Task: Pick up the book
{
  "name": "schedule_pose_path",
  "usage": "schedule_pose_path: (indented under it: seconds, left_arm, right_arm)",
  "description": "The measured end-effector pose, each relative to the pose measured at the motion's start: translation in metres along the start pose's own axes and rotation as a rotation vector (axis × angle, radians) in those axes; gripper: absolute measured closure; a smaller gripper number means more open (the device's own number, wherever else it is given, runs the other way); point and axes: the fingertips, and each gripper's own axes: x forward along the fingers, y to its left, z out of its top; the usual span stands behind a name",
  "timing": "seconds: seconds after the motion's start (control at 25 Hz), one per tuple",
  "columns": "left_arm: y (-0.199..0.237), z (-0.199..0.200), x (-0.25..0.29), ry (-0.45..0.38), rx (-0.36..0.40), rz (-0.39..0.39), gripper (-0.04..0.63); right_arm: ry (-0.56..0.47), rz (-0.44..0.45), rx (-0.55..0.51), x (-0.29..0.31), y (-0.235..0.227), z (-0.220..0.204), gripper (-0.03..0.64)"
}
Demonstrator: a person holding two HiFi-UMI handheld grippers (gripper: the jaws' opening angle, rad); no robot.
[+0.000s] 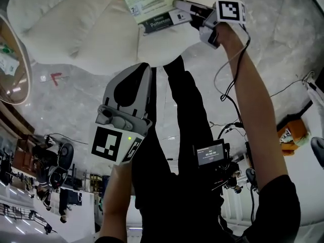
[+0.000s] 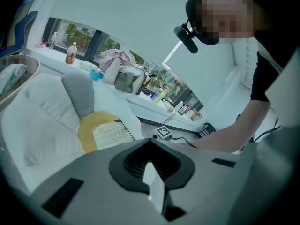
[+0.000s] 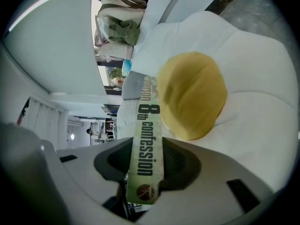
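Pale green and printed "8th confession", the spine of the book (image 3: pixel 148 139) is standing squarely between the jaws of the right gripper (image 3: pixel 145 175). I am seeing both pads pressing on the covers from either side, so the jaws are sitting at a middling width set by the book's thickness, clamped on it. The spine is running straight away from the camera, with its lower end reaching down into the dark recess between the jaws.

From the head view, I am watching the book hanging out from the fingertips over the white sofa (image 1: pixel 66 24), with its text-covered back cover facing up. It is sitting just above the sofa's seat, beside the round yellow cushion (image 3: pixel 192 95) that is lying on the upholstery. The marker cube (image 1: pixel 230 10) is riding on top of the gripper.

The left gripper (image 2: pixel 152 184) is carrying nothing. Its jaws are resting together, showing only a thin pale edge in the middle of the recess, and it is hovering well apart from the book, out over the grey marble floor (image 1: pixel 76 100).
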Motion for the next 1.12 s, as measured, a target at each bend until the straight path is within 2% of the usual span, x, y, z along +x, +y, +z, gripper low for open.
schedule_pose_path:
  seconds: [0.32,0.64,0.84,1.12]
  left_arm:
    - [-0.021,0.033,-0.027,-0.044,0.016,0.021,0.581]
    - [-0.045,0.058,-0.056,-0.075,-0.016,0.044,0.581]
    - [-0.061,0.075,-0.075,-0.092,-0.002,0.050,0.581]
    - [-0.088,0.102,-0.106,-0.125,0.029,0.053,0.581]
  right_arm:
    - [-0.085,0.078,0.084,-0.027,0.076,0.010,0.449]
    - [-0.119,0.132,0.082,-0.044,0.168,0.026,0.449]
    - [-0.134,0.161,0.094,-0.057,0.220,0.030,0.449]
    - [-0.211,0.199,0.121,-0.090,0.297,0.035,0.449]
